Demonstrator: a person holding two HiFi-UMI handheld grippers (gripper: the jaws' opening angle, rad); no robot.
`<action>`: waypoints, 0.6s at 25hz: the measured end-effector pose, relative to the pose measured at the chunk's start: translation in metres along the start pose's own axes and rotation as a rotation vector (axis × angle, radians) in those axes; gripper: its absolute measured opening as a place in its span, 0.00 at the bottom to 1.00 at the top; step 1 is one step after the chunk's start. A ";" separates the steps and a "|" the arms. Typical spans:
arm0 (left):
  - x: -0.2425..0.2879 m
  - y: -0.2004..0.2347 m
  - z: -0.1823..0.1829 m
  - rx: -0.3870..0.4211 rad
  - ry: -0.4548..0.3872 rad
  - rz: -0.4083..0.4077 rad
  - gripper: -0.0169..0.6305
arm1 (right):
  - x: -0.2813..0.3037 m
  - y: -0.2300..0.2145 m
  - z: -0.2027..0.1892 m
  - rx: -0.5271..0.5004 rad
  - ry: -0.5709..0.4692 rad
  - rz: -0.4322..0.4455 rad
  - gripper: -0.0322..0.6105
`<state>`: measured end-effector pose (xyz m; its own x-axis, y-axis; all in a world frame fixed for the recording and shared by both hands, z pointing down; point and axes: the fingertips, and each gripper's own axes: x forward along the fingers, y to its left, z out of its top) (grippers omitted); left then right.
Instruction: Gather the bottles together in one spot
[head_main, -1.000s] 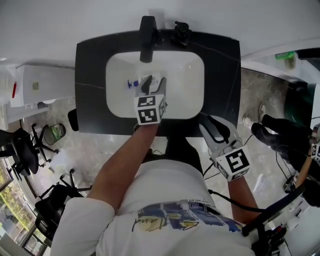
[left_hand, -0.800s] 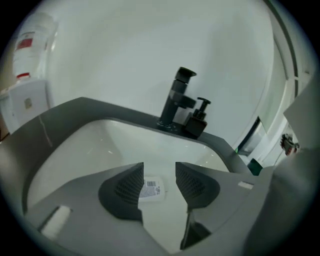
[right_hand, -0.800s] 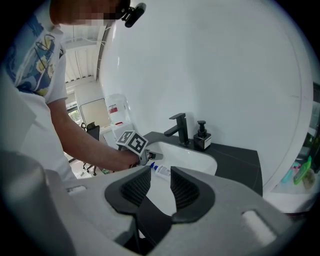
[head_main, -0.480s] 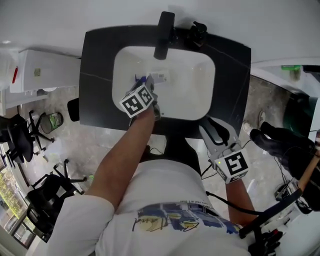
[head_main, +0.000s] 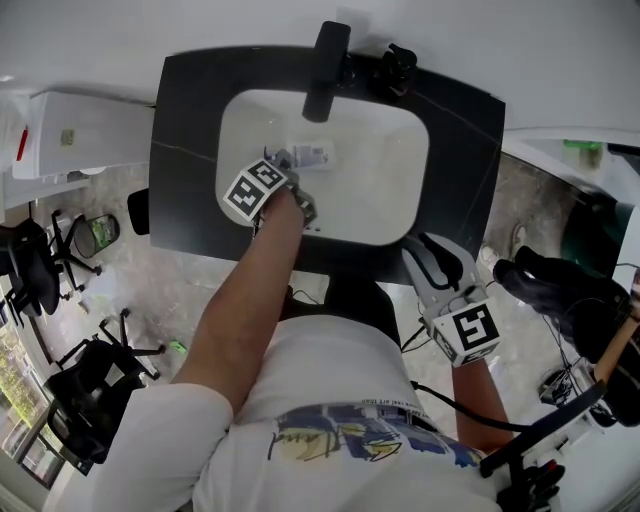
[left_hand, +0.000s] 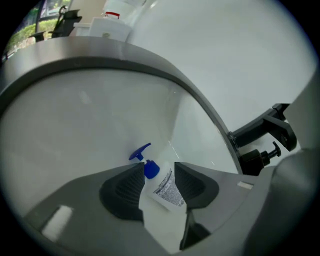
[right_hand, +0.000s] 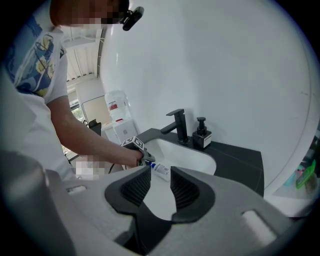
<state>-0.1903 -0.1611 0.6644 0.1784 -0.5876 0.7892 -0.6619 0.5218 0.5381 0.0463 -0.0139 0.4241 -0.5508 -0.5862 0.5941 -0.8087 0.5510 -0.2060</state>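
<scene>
My left gripper (left_hand: 160, 169) is down inside the white basin (head_main: 385, 185) set in the dark desk (head_main: 465, 140). Its jaws have just been closing around the bottle (left_hand: 169, 192), and the pads now sit against both of its sides. The bottle lies on its side on the basin floor, its blue pump cap (left_hand: 150, 169) pointing away from me, and nothing else lies in there with it. A dark soap dispenser (head_main: 397, 62) stands on the desk beside the faucet (head_main: 325, 70). My right gripper (right_hand: 160, 172) hangs off the desk's front edge with its jaws apart and empty.
</scene>
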 end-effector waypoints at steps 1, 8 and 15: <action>0.003 0.004 -0.001 -0.031 -0.001 0.008 0.32 | 0.000 -0.003 0.000 0.000 0.002 0.001 0.24; 0.025 0.025 0.005 -0.205 -0.011 0.037 0.31 | 0.000 -0.015 -0.005 0.012 0.029 0.002 0.24; 0.043 0.030 0.006 -0.235 0.006 0.022 0.25 | -0.006 -0.023 -0.022 0.032 0.062 -0.010 0.24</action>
<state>-0.2064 -0.1746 0.7128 0.1705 -0.5711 0.8030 -0.4785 0.6644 0.5741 0.0728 -0.0097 0.4419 -0.5293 -0.5530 0.6435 -0.8209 0.5256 -0.2235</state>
